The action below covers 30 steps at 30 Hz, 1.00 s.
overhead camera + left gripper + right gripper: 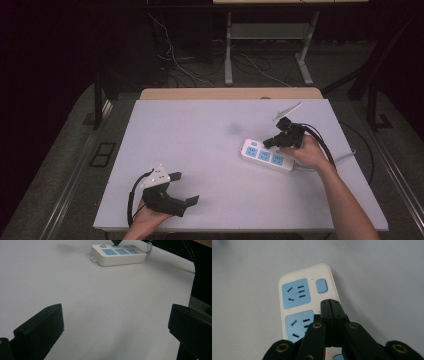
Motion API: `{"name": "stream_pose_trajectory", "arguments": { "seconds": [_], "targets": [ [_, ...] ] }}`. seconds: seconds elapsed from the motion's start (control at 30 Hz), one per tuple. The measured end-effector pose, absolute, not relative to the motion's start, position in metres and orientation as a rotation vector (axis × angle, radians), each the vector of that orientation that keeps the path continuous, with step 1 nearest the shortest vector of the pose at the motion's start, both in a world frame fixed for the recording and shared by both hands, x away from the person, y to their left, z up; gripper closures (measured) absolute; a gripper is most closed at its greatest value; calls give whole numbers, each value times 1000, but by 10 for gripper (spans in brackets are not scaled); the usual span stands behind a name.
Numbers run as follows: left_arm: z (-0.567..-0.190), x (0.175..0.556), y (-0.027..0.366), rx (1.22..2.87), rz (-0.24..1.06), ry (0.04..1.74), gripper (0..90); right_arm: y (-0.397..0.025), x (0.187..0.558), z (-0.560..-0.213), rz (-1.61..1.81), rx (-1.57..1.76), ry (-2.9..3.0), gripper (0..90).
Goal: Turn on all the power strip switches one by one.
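Note:
A white power strip (267, 156) with blue sockets lies on the right half of the table, and shows far off in the left gripper view (117, 256). My right gripper (272, 142) is shut, its joined tips (330, 302) hovering over or resting on the strip (294, 300) just below a blue switch button (321, 285); I cannot tell whether they touch. A small red light (328, 354) glows under the jaws. My left gripper (186, 188) is low at the front left, open and empty, jaws wide apart (116, 322).
The table (200, 130) is covered in pale grey, with a wooden edge at the back. The strip's grey cable (345, 157) runs off the right side. Cables and a desk frame (228, 55) stand on the floor beyond.

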State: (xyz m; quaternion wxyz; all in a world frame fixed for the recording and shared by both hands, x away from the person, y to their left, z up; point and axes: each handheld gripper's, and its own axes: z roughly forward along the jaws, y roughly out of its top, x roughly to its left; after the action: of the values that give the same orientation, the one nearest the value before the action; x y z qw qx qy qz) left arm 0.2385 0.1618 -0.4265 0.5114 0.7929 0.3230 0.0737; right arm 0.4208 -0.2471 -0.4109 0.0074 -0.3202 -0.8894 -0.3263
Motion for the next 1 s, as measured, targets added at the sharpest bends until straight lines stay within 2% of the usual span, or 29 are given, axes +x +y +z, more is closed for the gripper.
{"name": "stream_pose_trajectory", "arguments": {
  "seconds": [1.0],
  "targets": [
    [-426, 238, 161, 1914, 183, 773, 0, -252, 420, -418, -1082, -1009, -2746, 900]
  ]
}}
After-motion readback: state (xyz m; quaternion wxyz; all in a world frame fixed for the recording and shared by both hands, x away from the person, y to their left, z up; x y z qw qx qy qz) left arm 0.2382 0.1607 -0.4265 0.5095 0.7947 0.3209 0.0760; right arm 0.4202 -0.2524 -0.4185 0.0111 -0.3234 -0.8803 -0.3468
